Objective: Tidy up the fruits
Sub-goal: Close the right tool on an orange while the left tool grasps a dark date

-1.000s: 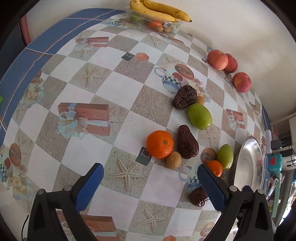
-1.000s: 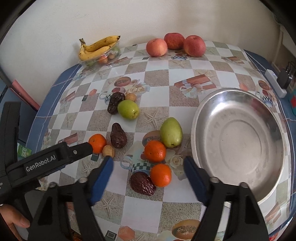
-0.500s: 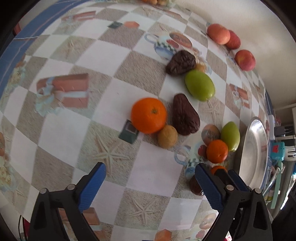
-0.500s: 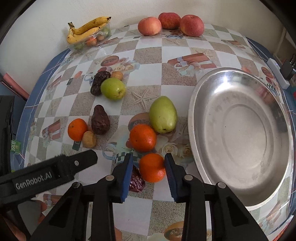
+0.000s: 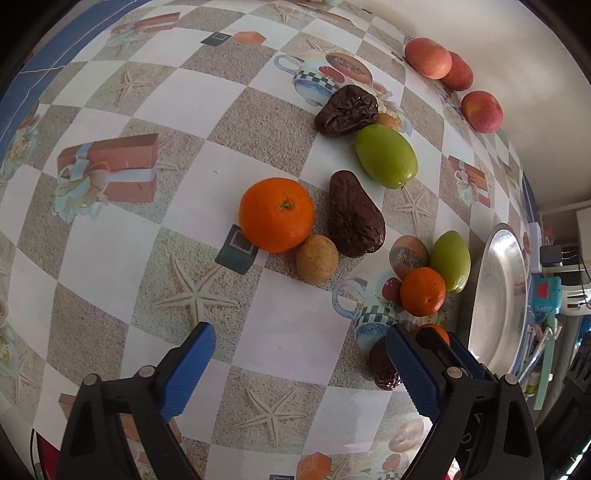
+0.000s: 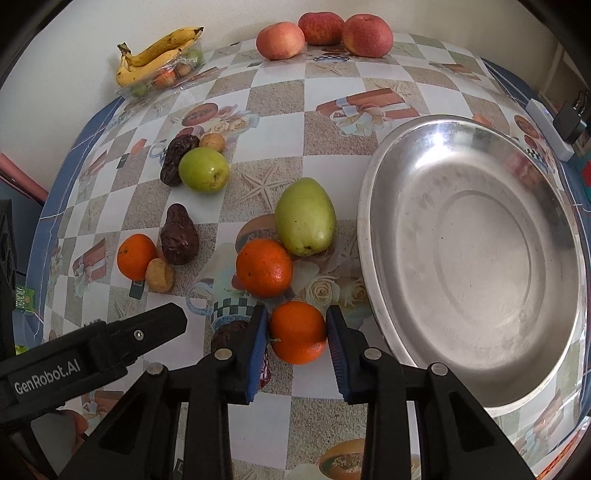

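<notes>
Gripping an orange (image 6: pixel 297 331) bound for the empty bowl (image 6: pixel 373 236), the right gripper (image 6: pixel 296 334) clamps shut; the left gripper (image 5: pixel 301 363) waits wide open, holding nothing.

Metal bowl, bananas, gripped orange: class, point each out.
Metal bowl (image 6: pixel 373 221): right wrist view, left rim.
Bananas (image 6: pixel 159 50): right wrist view, middle of the bunch.
Gripped orange (image 6: pixel 297 330): right wrist view, centre of the peel.

A home dining corner, by the look of it.
A printed checkered tablecloth (image 6: pixel 280 122) covers the table against a plain wall (image 6: pixel 92 33), bananas (image 6: pixel 155 51) at its far edge, a power strip (image 6: pixel 548 127) at its right edge.
</notes>
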### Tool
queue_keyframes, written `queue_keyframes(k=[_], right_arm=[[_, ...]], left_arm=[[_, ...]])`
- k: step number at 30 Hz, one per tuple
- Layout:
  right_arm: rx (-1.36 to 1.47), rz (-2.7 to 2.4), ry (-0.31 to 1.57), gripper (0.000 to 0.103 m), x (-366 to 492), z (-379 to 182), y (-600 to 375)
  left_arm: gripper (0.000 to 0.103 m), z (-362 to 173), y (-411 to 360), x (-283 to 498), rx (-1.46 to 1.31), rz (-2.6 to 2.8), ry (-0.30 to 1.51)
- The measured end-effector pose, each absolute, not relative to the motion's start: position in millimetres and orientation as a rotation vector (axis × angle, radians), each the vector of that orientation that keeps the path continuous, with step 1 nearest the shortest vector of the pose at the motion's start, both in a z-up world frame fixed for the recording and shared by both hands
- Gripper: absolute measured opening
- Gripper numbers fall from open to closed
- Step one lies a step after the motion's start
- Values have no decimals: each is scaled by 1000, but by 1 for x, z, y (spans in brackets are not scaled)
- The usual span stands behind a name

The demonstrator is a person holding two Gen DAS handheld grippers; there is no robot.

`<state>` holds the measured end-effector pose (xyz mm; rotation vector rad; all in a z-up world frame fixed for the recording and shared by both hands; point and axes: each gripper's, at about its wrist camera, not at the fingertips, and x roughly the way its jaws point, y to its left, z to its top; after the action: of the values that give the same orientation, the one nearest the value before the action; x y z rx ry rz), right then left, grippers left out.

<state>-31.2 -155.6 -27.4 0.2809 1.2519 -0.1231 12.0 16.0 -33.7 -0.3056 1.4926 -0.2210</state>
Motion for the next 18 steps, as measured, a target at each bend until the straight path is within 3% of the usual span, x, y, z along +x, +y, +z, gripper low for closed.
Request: queue_keyframes(k=[12, 18], right_arm=[[347, -107, 1278, 33, -47, -26, -168], [370, -97, 1288, 33, -56, -26, -176]], left_arm=[[87, -34, -7, 6, -320, -283, 1499], [74, -35, -26, -1, -308, -325, 1513]])
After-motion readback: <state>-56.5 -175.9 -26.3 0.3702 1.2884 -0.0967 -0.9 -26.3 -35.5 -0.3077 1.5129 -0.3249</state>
